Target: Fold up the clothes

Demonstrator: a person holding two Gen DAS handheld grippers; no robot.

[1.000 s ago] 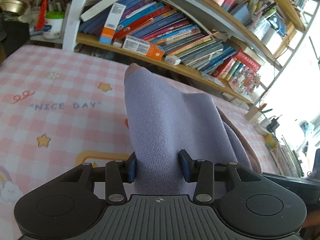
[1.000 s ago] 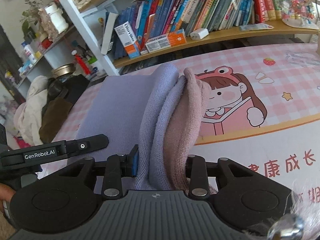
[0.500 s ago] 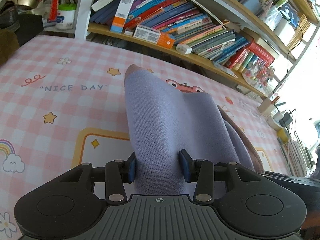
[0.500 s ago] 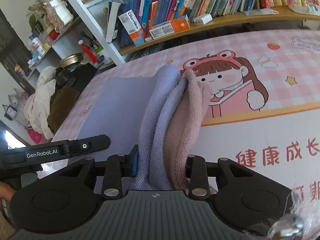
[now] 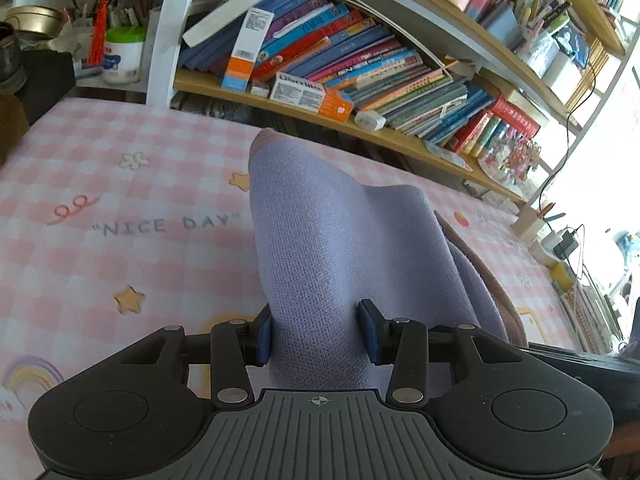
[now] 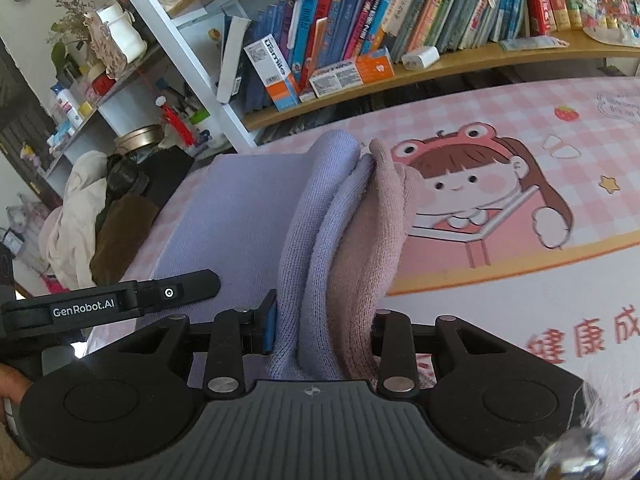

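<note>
A lilac knit garment (image 5: 340,248) with a dusty-pink part along its edge (image 6: 376,232) is held up over the pink checked table mat (image 5: 120,200). My left gripper (image 5: 316,332) is shut on a thick fold of the lilac cloth. My right gripper (image 6: 320,332) is shut on a bunch of lilac and pink layers. The cloth stretches flat between both grippers (image 6: 240,216). The left gripper's body (image 6: 108,304) shows in the right wrist view, close on the left.
A bookshelf (image 5: 360,72) full of books runs along the far edge of the table. A heap of clothes (image 6: 96,224) lies off the table's left end. A cartoon girl print (image 6: 480,200) marks the mat to the right.
Both grippers keep their hold on the garment. The views have shifted slightly, the table and shelf appearing to move, as the garment is carried over the mat.
</note>
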